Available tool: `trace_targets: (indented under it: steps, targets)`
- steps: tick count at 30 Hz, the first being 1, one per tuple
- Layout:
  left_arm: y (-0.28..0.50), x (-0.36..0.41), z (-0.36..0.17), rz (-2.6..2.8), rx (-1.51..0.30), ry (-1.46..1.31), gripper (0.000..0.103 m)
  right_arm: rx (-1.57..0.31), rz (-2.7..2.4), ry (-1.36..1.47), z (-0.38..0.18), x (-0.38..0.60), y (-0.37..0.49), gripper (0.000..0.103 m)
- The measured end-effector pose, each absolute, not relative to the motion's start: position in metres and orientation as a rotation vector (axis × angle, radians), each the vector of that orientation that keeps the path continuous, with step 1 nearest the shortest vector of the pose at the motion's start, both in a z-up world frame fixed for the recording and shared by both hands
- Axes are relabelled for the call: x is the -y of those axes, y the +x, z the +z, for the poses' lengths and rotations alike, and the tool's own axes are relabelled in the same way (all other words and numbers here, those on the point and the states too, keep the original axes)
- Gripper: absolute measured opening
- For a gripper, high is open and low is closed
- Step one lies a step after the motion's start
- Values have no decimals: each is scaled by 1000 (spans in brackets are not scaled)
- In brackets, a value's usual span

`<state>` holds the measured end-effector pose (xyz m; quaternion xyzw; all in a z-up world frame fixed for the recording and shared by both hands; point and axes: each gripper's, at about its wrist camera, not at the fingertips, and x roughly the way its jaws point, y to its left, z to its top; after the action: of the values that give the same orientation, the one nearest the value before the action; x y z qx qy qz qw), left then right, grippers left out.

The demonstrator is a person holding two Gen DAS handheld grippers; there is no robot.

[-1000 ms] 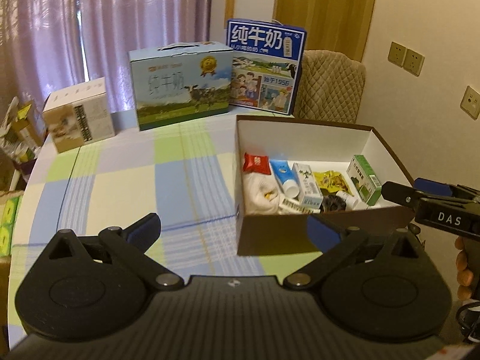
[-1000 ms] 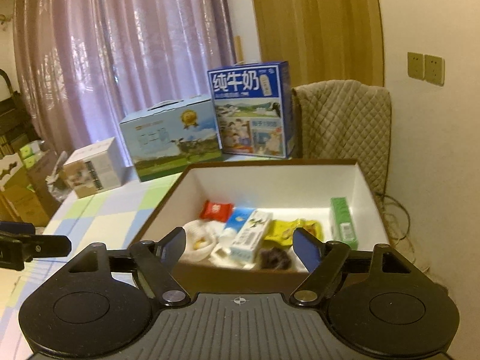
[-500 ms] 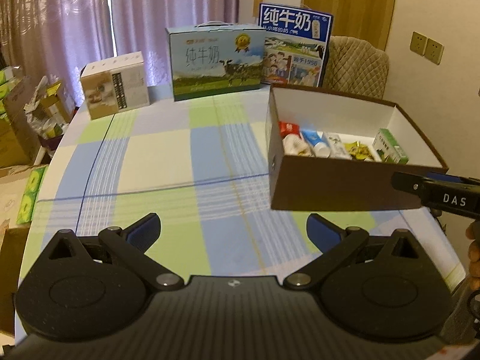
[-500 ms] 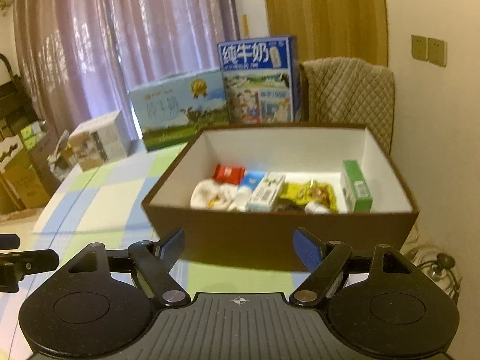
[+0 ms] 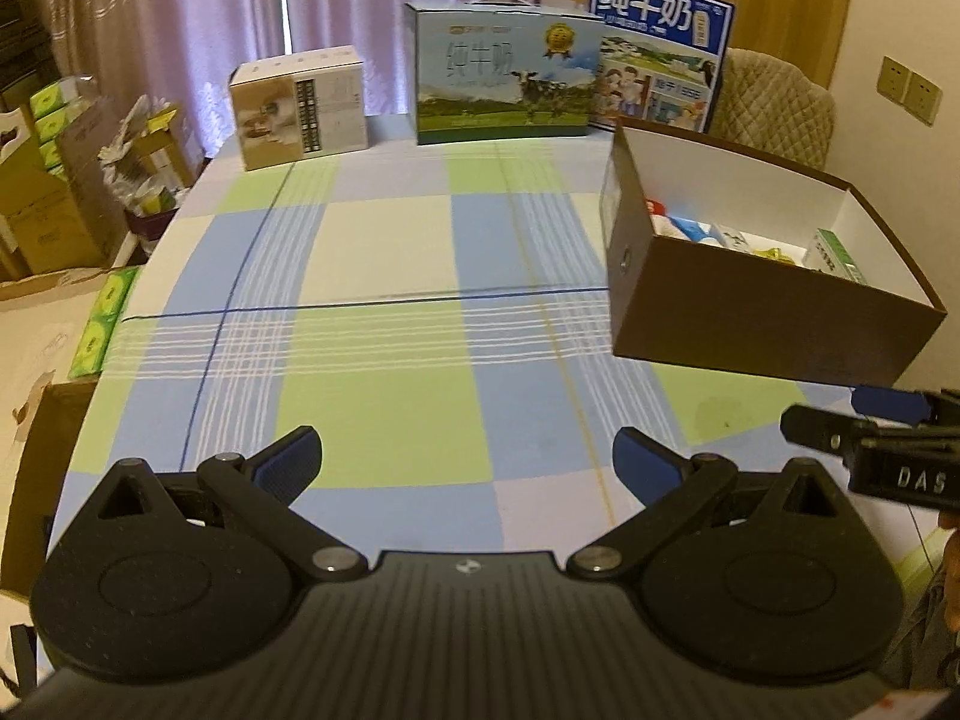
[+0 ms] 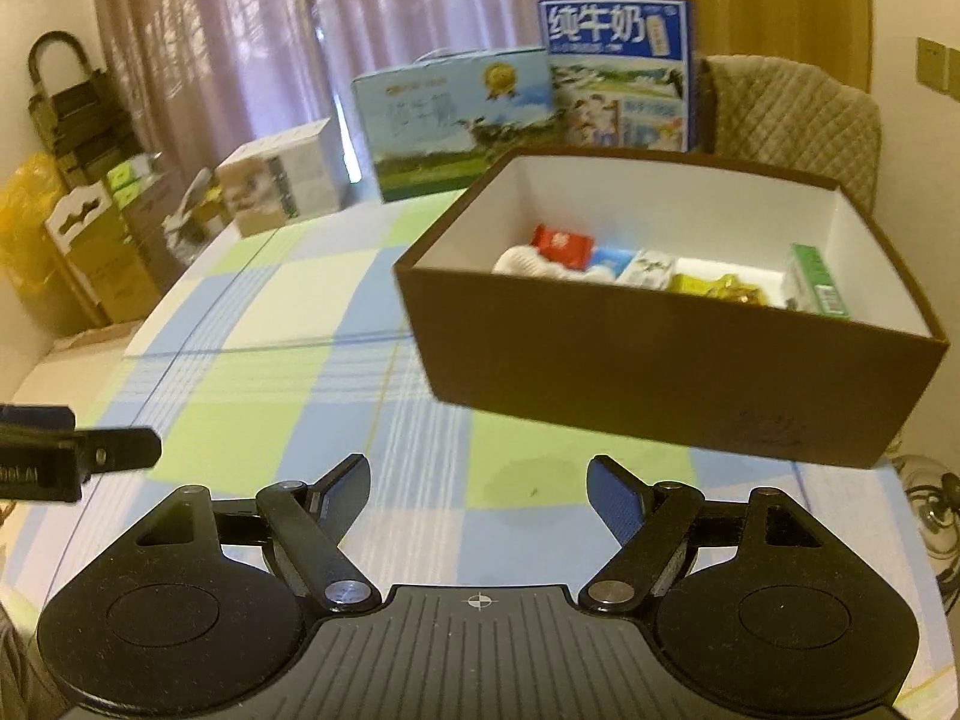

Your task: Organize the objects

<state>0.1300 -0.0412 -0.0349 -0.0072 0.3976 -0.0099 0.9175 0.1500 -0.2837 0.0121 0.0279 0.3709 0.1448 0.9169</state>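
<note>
Tongs (image 5: 465, 456) (image 6: 477, 483) both spread empty before brown box (image 6: 660, 378)

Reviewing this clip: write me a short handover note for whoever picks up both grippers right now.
Left gripper: open, empty, above the checked tablecloth.
Right gripper: open, empty, facing the brown box.
Box sits at the table's right side and holds a red packet, a green carton, a yellow packet and other small items.
Done: small items appear boxed.
Left: none loose on the cloth in view; check before stopping.
</note>
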Motion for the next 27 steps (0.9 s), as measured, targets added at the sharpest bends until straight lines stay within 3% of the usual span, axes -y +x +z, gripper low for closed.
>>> trace_targets:
  steps: [27]
  targets:
    - [112,18,-82,64,-967,-37,102,-878,424,16,-25,248,146,77]
